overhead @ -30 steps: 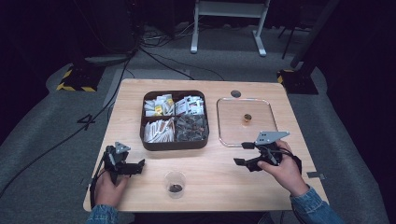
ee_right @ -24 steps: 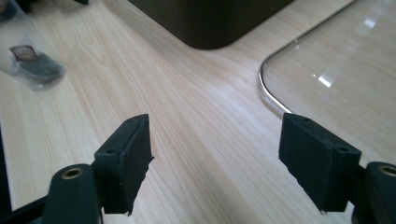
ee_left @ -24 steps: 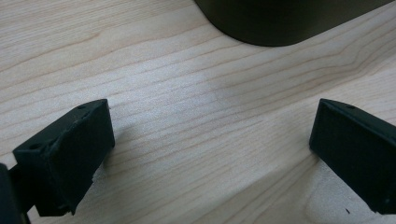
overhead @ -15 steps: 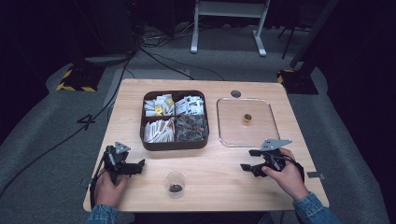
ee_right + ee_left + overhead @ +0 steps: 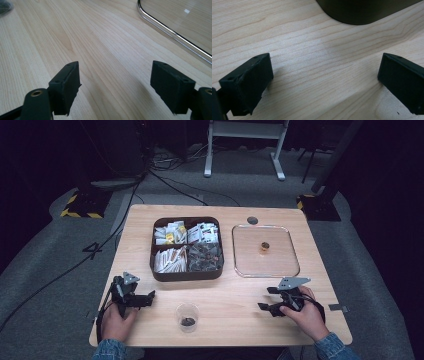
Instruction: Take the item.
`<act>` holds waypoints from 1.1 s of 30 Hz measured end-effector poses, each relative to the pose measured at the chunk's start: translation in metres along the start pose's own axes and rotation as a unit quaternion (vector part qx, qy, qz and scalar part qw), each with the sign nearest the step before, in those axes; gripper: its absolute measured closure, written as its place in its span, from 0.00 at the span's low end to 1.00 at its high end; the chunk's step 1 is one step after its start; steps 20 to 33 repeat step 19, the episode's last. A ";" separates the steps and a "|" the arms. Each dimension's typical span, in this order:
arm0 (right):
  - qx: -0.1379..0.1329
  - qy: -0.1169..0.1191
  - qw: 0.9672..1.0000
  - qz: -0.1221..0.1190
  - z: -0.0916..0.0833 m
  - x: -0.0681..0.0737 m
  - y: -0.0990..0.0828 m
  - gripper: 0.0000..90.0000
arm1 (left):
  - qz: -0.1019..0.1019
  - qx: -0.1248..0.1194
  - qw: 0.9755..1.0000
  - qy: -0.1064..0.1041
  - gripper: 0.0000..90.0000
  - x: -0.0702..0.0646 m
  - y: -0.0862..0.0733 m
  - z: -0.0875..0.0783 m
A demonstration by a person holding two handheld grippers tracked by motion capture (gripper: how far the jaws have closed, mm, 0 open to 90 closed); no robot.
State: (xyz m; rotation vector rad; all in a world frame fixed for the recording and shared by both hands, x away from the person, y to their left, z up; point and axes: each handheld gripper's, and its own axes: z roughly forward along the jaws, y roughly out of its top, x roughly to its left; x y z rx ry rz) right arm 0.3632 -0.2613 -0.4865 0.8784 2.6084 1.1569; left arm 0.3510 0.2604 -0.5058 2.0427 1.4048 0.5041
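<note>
On the wooden table [image 5: 235, 290] my left gripper [image 5: 148, 298] rests at the front left, open, with bare wood between its jaws; the same gripper [image 5: 323, 82] faces the dark box's rounded corner [image 5: 362, 12]. My right gripper [image 5: 266, 298] sits low at the front right, open and empty; in its own view this gripper [image 5: 115, 90] has wood between the jaws and the clear tray's rim [image 5: 172, 35] at upper right. A small clear cup [image 5: 187, 316] with something dark at its bottom stands between the two hands. A small brown object [image 5: 264, 246] lies in the clear tray [image 5: 290, 265].
A dark brown divided box [image 5: 187, 275] holds several packets and sachets in its compartments, mid-table. A round hole [image 5: 252, 220] is in the tabletop behind the tray. Cables and stand legs lie on the grey floor beyond the table.
My right hand and gripper have come down and toward the table's front edge, away from the clear tray. The left hand has stayed where it was.
</note>
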 end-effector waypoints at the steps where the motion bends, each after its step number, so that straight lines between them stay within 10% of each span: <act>1: 0.000 -0.001 1.000 -0.001 0.000 0.000 -0.001 0.27 | 0.000 0.000 1.000 0.000 0.00 0.000 0.000 0.000; 15: 0.004 -0.038 0.999 -0.028 0.015 0.006 -0.013 0.04 | 0.000 0.000 1.000 0.000 0.00 0.000 0.000 0.000; 33: 0.005 -0.038 0.999 -0.031 0.015 0.006 -0.013 0.03 | 0.000 0.000 1.000 0.000 0.00 0.000 0.000 0.000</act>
